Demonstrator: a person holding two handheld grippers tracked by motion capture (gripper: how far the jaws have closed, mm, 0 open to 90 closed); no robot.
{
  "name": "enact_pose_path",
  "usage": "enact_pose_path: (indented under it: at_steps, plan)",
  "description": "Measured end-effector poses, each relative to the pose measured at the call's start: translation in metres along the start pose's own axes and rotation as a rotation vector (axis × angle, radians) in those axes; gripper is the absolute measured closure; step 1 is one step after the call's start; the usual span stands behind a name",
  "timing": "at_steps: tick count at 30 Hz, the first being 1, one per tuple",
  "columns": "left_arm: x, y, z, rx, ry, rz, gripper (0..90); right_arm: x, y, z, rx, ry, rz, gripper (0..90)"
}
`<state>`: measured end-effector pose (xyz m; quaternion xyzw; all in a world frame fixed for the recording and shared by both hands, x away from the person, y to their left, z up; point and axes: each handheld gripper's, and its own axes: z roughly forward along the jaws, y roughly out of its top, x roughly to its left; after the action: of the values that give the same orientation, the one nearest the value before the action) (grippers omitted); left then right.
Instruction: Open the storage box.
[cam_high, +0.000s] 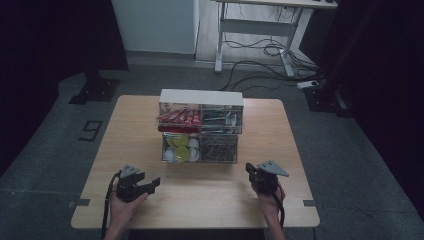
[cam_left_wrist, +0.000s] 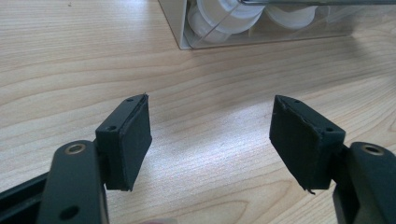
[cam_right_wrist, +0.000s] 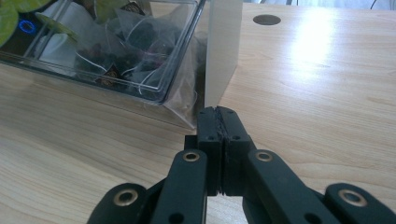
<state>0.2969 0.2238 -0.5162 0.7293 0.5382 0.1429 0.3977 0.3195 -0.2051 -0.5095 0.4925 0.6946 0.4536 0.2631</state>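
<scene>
Across the middle of the high view stands a light wooden table (cam_high: 150, 200), and on its centre sits a clear plastic organiser (cam_high: 201, 131) with a white top and four compartments. Its upper left compartment holds red packets (cam_high: 179, 118), the lower left one round white and green capsules (cam_high: 181, 148), and the lower right one dark tea bags (cam_high: 218, 148); what fills the upper right compartment is too small to tell. At the lower left of that view a hand (cam_high: 121, 206) holds the left gripper (cam_high: 154, 185) just above the bare tabletop, near the organiser's lower left corner but apart from it. Its jaws stand wide apart with nothing between them, wood grain showing in the gap. At the lower right the right gripper (cam_high: 249, 170) is held by the other hand (cam_high: 271, 199), close to the organiser's lower right corner. Its jaws are pressed flat together and grip nothing.
</scene>
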Motion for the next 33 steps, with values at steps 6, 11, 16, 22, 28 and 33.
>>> enact_pose_path:
  at_steps: [6,11,16,22,28,33]
  plan:
    - [-0.002,-0.001,0.004,0.025,0.003,0.009,29.8,0.004,0.002,-0.002,-0.012,0.021,-0.003,88.2]
    - [-0.007,-0.003,0.009,0.049,-0.001,0.024,29.8,0.007,0.004,-0.003,-0.018,0.034,-0.016,88.5]
    - [-0.011,-0.004,0.013,0.061,-0.001,0.039,29.8,0.012,0.005,-0.004,-0.020,0.049,-0.024,88.4]
    - [-0.012,-0.005,0.014,0.071,0.000,0.049,29.8,0.016,0.005,-0.003,-0.016,0.061,-0.027,88.3]
    - [-0.018,-0.007,0.021,0.100,-0.001,0.072,28.9,0.019,0.003,0.000,-0.003,0.068,-0.030,87.2]
    - [-0.026,-0.009,0.027,0.133,-0.008,0.108,27.5,0.021,0.002,0.002,0.001,0.073,-0.039,86.8]
